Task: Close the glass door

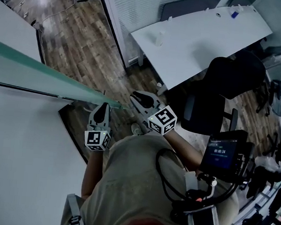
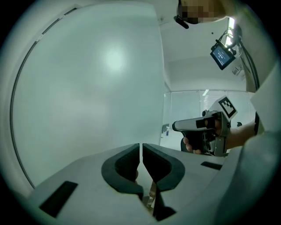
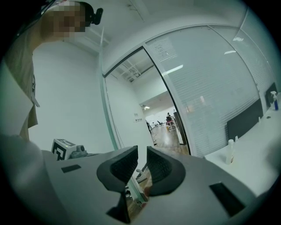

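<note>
Fingers (image 2: 125,169) of the left gripper (image 2: 141,149) closed, seemingly touching glass door (image 1: 50,71); chair (image 1: 228,76) nearby.

The glass door (image 1: 35,72) runs off the left edge of the head view. Print on the small screen (image 1: 220,153) at near right is too small to read. Far figures (image 3: 168,117) beyond the doorway (image 3: 153,125) are mere specks, details indistinct.
</note>
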`<action>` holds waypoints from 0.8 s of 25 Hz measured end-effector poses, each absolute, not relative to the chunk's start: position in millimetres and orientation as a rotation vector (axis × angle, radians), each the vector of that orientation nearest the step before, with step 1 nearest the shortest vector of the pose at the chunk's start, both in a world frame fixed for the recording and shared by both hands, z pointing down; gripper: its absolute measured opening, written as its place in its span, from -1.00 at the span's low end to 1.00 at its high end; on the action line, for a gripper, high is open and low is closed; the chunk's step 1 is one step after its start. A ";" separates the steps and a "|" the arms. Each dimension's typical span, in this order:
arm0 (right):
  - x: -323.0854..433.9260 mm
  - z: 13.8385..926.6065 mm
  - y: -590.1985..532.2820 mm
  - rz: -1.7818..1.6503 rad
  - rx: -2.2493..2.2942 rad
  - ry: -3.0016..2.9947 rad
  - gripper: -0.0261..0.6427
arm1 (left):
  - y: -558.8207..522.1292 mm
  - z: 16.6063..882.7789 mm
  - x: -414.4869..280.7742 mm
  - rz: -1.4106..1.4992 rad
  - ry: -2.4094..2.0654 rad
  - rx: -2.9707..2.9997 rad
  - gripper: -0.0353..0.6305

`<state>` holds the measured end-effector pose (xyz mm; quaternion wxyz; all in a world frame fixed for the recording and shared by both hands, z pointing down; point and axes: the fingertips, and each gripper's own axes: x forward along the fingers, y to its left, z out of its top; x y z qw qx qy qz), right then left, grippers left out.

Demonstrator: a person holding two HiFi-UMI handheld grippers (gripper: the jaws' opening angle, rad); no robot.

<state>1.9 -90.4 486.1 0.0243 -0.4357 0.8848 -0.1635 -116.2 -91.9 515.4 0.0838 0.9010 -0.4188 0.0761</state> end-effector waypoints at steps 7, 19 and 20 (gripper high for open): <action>-2.5 490.0 -92.9 -0.498 -1.378 2.706 -0.71 | -102.3 522.2 -118.8 0.258 -1.212 2.724 -0.79; -14.2 503.6 -107.3 -0.523 -1.337 2.730 -0.71 | -116.8 604.8 -167.9 0.801 -1.127 2.668 -0.45; -15.4 509.2 -106.7 -0.534 -1.326 2.738 -0.71 | -113.6 623.2 -170.2 0.901 -1.117 2.666 -0.43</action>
